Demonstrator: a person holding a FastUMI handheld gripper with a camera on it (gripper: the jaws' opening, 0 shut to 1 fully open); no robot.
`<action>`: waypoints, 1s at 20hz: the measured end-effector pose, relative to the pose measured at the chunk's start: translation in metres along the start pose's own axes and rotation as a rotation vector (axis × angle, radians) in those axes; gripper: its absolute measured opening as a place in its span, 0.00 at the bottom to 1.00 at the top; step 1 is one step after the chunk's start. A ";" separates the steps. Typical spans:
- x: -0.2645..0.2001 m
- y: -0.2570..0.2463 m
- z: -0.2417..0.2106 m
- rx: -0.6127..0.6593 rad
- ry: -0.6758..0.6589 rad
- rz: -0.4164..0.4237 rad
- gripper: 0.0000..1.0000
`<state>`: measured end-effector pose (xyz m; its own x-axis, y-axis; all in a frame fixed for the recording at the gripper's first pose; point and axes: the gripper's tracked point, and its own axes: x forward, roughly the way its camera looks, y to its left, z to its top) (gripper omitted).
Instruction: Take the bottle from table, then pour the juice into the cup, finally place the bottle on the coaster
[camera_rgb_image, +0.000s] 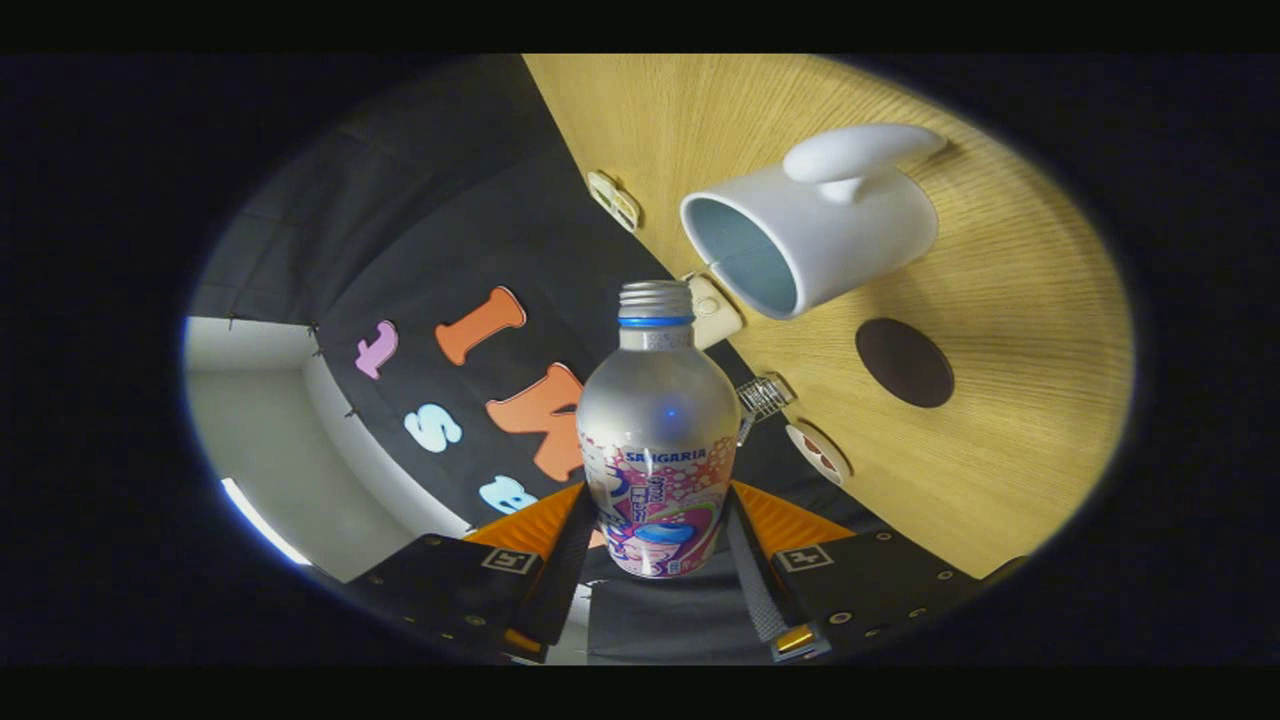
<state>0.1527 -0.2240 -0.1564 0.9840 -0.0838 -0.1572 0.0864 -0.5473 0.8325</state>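
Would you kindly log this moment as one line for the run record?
phase: pouring approach | gripper: shut on silver aluminium bottle, tilted | white ceramic cup: just beyond bottle mouth | round dark coaster: bare

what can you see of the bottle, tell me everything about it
The bottle looks like frosted silvery metal, with a rounded shoulder, a short neck ringed by a blue band and a ribbed screw cap still on. A pink, white and blue printed label wraps its lower body. The gripper is shut on it, both fingers pressing its lower sides. It is held off the wooden table, tilted, its capped top pointing toward the mouth of the white cup.
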 end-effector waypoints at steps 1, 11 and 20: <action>-0.001 0.000 0.000 0.013 0.001 0.002 0.71; -0.005 0.007 -0.005 0.081 0.007 0.018 0.71; -0.006 0.013 -0.008 0.136 0.016 0.014 0.71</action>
<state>0.1490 -0.2241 -0.1409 0.9874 -0.0798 -0.1367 0.0516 -0.6543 0.7545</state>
